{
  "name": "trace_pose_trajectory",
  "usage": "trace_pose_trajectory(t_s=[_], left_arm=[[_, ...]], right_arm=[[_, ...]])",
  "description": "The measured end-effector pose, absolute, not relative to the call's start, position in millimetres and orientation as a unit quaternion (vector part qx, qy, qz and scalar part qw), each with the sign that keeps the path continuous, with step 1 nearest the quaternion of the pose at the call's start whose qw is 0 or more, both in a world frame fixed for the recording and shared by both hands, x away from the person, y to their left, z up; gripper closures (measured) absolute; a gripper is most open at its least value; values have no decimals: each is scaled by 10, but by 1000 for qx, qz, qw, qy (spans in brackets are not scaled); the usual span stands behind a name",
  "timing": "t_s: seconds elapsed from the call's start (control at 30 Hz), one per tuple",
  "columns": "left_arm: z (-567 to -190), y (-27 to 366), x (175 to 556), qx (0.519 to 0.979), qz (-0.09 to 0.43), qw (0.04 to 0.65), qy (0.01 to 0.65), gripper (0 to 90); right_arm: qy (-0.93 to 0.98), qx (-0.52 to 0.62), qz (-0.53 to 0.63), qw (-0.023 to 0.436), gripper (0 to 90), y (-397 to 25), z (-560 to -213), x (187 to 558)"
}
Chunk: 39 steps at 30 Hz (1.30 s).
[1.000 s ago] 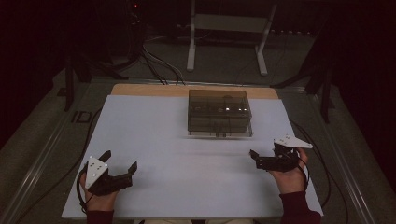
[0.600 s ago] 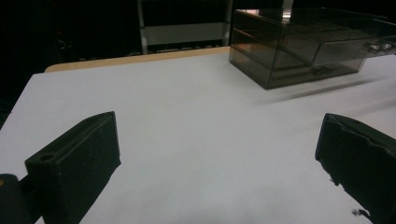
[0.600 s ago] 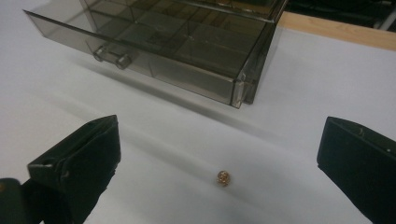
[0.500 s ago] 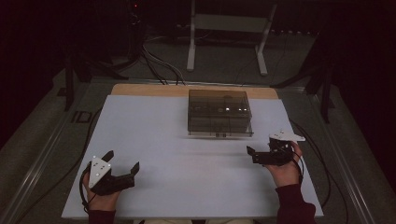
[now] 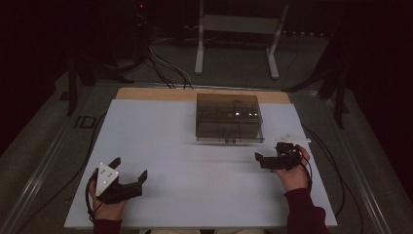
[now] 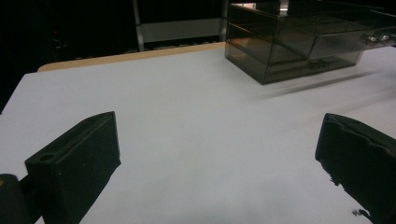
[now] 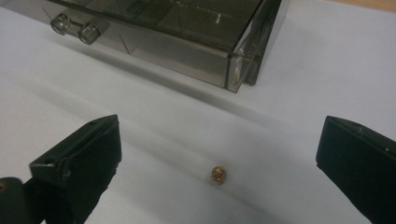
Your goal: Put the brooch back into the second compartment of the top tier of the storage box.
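Work stands at an early stage; nothing is grasped. The right gripper (image 7: 219,154) has its jaws wide apart and empty, pointed at a small gold bead (image 7: 218,173) lying loose on the white table (image 5: 160,131) between them, just in front of the smoked clear drawer box (image 7: 187,32), whose drawers appear closed. The left gripper (image 6: 219,158), equally wide and empty, sits well apart near the table's front edge. Outstanding, in my judgement: picking up the bead and stowing it.
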<state>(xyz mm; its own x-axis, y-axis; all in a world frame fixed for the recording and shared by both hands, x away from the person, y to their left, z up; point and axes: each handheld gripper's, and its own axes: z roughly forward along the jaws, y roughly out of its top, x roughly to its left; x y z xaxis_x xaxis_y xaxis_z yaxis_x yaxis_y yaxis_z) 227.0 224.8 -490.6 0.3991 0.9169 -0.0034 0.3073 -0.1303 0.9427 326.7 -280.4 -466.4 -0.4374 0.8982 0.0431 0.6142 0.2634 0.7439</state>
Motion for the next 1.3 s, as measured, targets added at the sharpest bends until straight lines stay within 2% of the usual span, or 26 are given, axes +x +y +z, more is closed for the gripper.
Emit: trace_pose_trajectory(t_s=[0.57,0.87,0.97,1.0,1.17,1.3], left_arm=[[-4912,2240,2274,683,314,484,448,8],[-4912,2243,2274,683,313,485,448,8],[-4913,2242,2275,683,313,485,448,8],[-4913,2242,2275,683,313,485,448,8],[-4910,2241,2272,683,313,485,448,8],[-4911,2243,2273,683,312,486,448,8]], right_arm=[[779,498,333,184,1,-2792,-4781,3377],[785,507,316,166,31,-2802,-4848,3424],[789,507,307,164,78,-2791,-4871,3432],[791,507,300,165,136,-2779,-4883,3432],[793,509,293,164,193,-2765,-4900,3439],[798,508,281,161,367,-2743,-4936,3456]])
